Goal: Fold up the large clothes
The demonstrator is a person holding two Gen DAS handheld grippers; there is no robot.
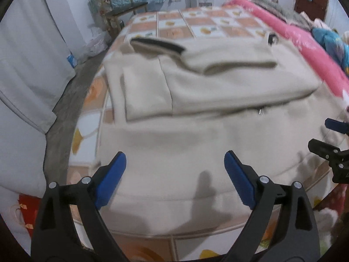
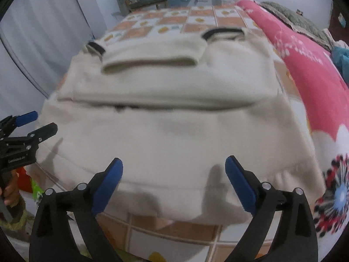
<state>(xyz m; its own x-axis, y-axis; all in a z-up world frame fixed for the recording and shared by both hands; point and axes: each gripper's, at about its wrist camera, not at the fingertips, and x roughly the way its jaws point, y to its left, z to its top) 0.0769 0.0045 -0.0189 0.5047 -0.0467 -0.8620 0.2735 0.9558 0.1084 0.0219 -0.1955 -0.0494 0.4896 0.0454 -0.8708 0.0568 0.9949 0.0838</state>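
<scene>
Hovering over a cream garment (image 1: 196, 131) that is lying partly folded on the checked bed sheet (image 1: 196, 21), the left gripper (image 1: 175, 172) and right gripper (image 2: 174, 174) are both standing with blue fingers (image 2: 109, 185) spread wide, gripping nothing and touching no cloth.

Blurred cloth, cropped edges

Beyond the right gripper (image 2: 174, 180), the cream garment (image 2: 174, 131) smears with motion blur, its seams unreadable; the other gripper's body runs off the frame's left edge; the pink blanket (image 2: 309, 69) is cropped rightward.
</scene>
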